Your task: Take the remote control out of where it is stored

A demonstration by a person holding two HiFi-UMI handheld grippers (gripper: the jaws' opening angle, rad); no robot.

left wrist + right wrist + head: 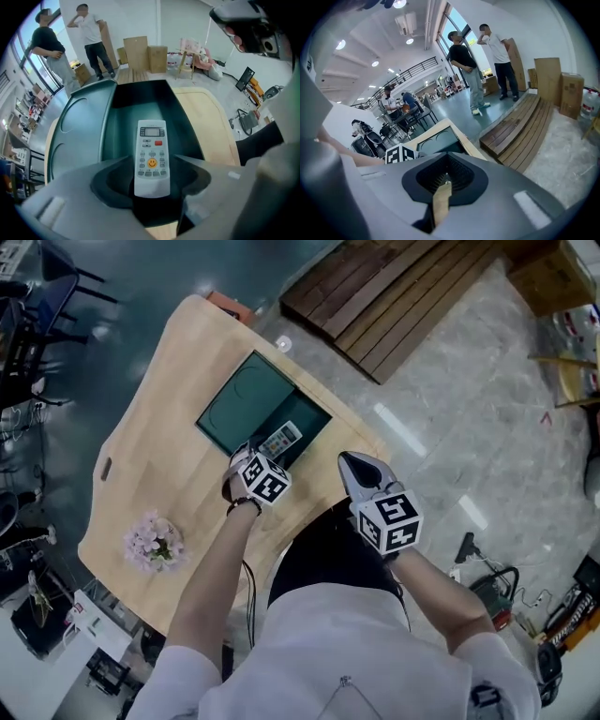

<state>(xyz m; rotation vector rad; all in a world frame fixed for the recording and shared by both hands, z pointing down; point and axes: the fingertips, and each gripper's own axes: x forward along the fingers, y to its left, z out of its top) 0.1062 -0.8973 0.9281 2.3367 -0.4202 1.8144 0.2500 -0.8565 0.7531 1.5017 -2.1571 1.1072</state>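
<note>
White rectangular remote control (152,157) with a small screen, a red button and a yellow smiley button lies face up in the deep compartment of an open dark green plastic box (79,126), its screen end pointing away from the person. The box sits on a light wooden table (159,427) with rounded corners; its lid, embossed with curved outlines, lies flat beside the compartment. The left claw (247,458) is spread, one jaw on each side of the remote's near end with a slim gap on both sides, so it brackets the remote without clearly pinching it. The right claw (445,180) is pressed together with nothing in it, and hangs near the table's edge, just beside the person's body and apart from the box. A bunch of pale pink flowers (155,542) rests on the table's near corner, well apart from the box.
</note>
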